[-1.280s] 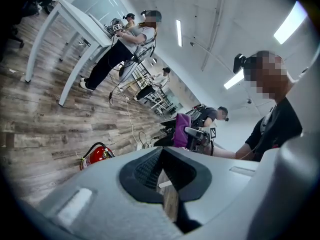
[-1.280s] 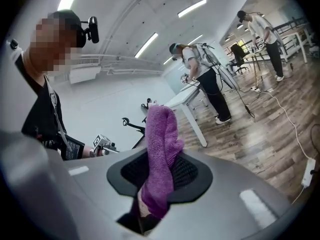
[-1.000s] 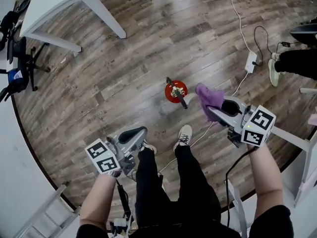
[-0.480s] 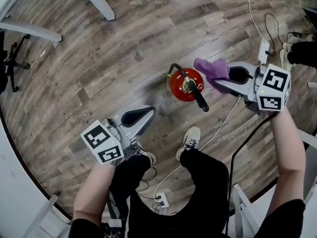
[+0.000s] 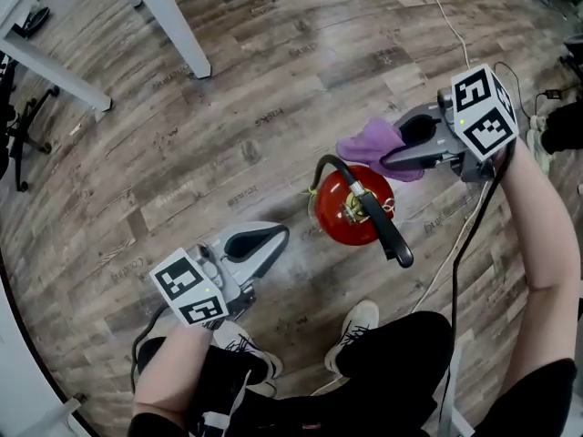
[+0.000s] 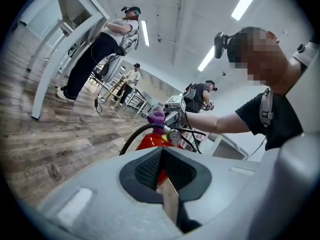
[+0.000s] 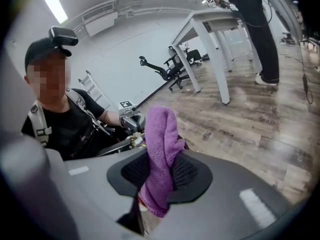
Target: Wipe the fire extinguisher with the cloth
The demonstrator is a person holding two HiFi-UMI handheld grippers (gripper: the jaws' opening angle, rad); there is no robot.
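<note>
The red fire extinguisher (image 5: 351, 215) stands upright on the wood floor (image 5: 228, 135) between both grippers. It looks heavy, rigid and slick, so it is best steadied by its black handle (image 5: 387, 230). The right gripper (image 5: 390, 160) clamps the soft purple cloth (image 5: 369, 141) just beside it, and the left gripper (image 5: 278, 237) is closed, empty.

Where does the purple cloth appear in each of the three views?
Head view: the purple cloth is right of centre, in the right hand-held gripper.
Left gripper view: cloth small, at centre, above the fire extinguisher.
Right gripper view: cloth at centre, between the jaws.
Shared landmark: the white table.
</note>
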